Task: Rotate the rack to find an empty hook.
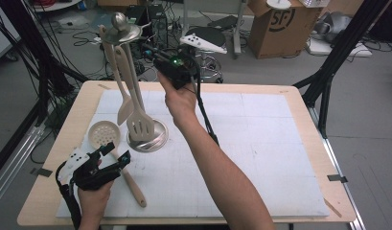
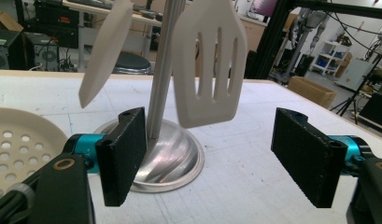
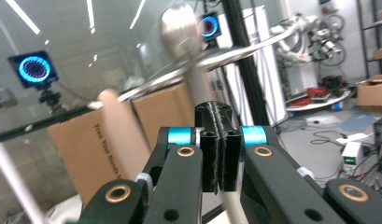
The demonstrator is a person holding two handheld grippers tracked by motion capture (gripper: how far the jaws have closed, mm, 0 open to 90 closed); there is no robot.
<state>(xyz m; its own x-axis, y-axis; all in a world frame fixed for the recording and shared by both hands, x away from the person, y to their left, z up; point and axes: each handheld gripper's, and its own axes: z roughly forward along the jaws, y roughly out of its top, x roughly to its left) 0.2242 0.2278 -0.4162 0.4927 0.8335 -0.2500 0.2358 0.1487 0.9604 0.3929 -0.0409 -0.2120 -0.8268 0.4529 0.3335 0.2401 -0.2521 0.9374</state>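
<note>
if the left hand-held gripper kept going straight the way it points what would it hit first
Most likely the metal base of the utensil stand, with its pole just behind. The left hand-held gripper has its jaws open and aimed there. The hanging slotted spatula seems higher and may be cleared; depth is hard to judge.

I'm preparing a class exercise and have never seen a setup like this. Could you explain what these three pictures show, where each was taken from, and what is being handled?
A person stands at a table holding a two-jawed tool in each hand. The high view looks down from above; the other two pictures come from cameras riding on each tool. The left hand-held gripper rests low with jaws open, beside a perforated skimmer lying on the white mat. A metal utensil stand carries a hanging slotted turner and a spatula. The right hand-held gripper is raised near the stand's top, jaws shut with nothing visibly between them.
</note>
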